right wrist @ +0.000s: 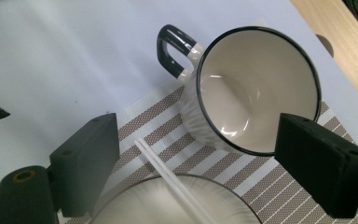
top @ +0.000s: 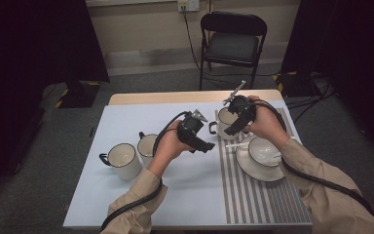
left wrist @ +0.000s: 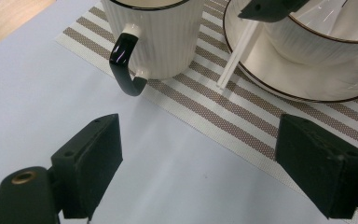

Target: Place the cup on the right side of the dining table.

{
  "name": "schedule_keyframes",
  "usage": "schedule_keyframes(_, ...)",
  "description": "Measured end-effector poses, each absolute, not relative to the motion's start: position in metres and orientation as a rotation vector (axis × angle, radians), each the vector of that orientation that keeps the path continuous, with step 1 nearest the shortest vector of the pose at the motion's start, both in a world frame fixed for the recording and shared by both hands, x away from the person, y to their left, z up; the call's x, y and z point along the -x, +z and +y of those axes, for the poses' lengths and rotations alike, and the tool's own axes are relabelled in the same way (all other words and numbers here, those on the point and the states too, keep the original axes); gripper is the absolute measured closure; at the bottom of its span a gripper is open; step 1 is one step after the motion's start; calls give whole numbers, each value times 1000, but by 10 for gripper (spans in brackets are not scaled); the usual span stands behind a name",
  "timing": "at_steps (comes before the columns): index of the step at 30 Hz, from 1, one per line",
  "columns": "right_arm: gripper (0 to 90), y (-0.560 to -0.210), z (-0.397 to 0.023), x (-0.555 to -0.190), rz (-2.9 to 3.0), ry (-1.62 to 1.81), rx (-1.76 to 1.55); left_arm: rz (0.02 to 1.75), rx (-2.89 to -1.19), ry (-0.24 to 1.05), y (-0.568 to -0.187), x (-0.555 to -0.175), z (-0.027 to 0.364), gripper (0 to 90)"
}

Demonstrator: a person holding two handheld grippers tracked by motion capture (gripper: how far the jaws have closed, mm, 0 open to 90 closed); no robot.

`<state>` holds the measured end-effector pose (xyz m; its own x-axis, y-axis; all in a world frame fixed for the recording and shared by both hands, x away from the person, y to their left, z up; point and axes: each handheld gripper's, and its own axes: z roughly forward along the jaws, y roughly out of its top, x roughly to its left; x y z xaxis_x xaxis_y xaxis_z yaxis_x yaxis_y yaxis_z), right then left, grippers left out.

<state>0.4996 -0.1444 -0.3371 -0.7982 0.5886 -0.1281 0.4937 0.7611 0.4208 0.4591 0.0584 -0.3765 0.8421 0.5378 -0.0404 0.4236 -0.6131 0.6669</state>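
Looks like a lab or recording room, not a home: black curtains (top: 39, 39) on both sides, grey carpet floor (top: 53, 146), cables (top: 311, 92) trailing to a wall socket (top: 188, 5), lone folding chair (top: 232, 44), small table (top: 126, 97) staged with cups

The high view is looking forward and down from above the person's side, taking in the whole worktop (top: 126, 195), the floor around it and a folding chair (top: 233, 41) beyond. The left gripper view is riding low and close over the worktop (left wrist: 37, 84), looking along its own jaws at the edge of the striped mat (left wrist: 205, 107), the mug (left wrist: 156, 37) from the side and the saucer (left wrist: 279, 74). The right gripper view is sitting higher, facing steeply down past its own jaws into the same mug (right wrist: 256, 88). All three are sharing the mug (top: 225, 122), the mat and the white stick (right wrist: 168, 177).
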Motion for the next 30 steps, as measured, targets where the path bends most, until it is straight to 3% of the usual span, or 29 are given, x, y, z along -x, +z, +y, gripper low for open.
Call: schedule_keyframes(30,132,-340,-141,-479,2724,580,-801,681,-2314,208,-384,-440,70,148)
